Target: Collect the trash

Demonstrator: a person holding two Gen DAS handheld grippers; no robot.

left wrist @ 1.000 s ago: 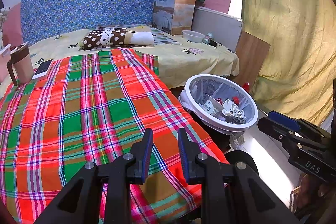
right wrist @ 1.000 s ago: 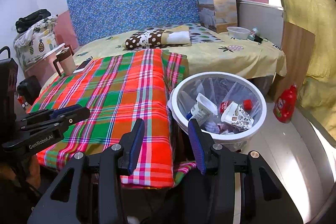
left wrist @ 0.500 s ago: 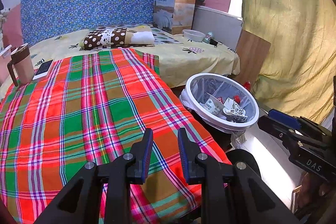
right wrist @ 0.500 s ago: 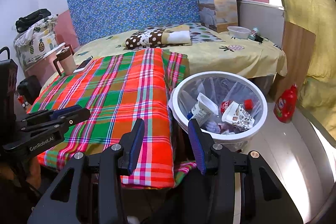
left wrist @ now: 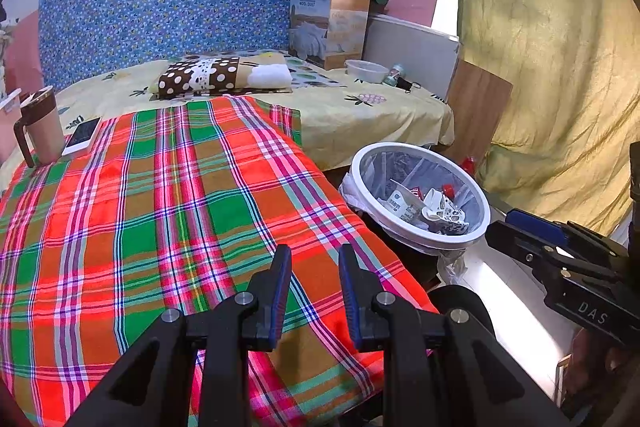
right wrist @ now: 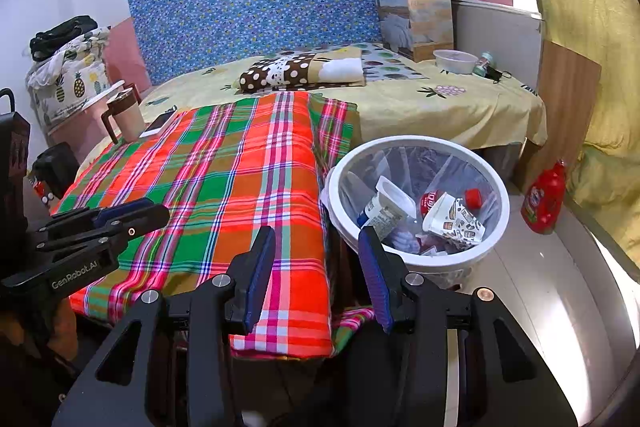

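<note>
A white trash bin (right wrist: 416,141) with a clear liner stands on the floor beside the bed; its rim (left wrist: 482,227) also shows in the left wrist view. Inside lie a patterned paper cup (right wrist: 456,223), a white tub (right wrist: 386,207) and a red-capped bottle (right wrist: 473,197). My right gripper (right wrist: 316,235) hovers open over the blanket's corner, just left of the bin, with nothing between its fingers. My left gripper (left wrist: 314,255) is open and empty above the plaid blanket (left wrist: 160,207). Each gripper shows at the edge of the other's view: the right gripper (left wrist: 520,227) and the left gripper (right wrist: 152,211).
A mug (left wrist: 42,131) and a phone (left wrist: 82,141) sit at the blanket's far left. A pillow (right wrist: 304,71), a box (right wrist: 416,15) and a bowl (right wrist: 456,61) lie on the yellow sheet. A red bottle (right wrist: 546,197) stands on the floor by a wooden board (right wrist: 568,99).
</note>
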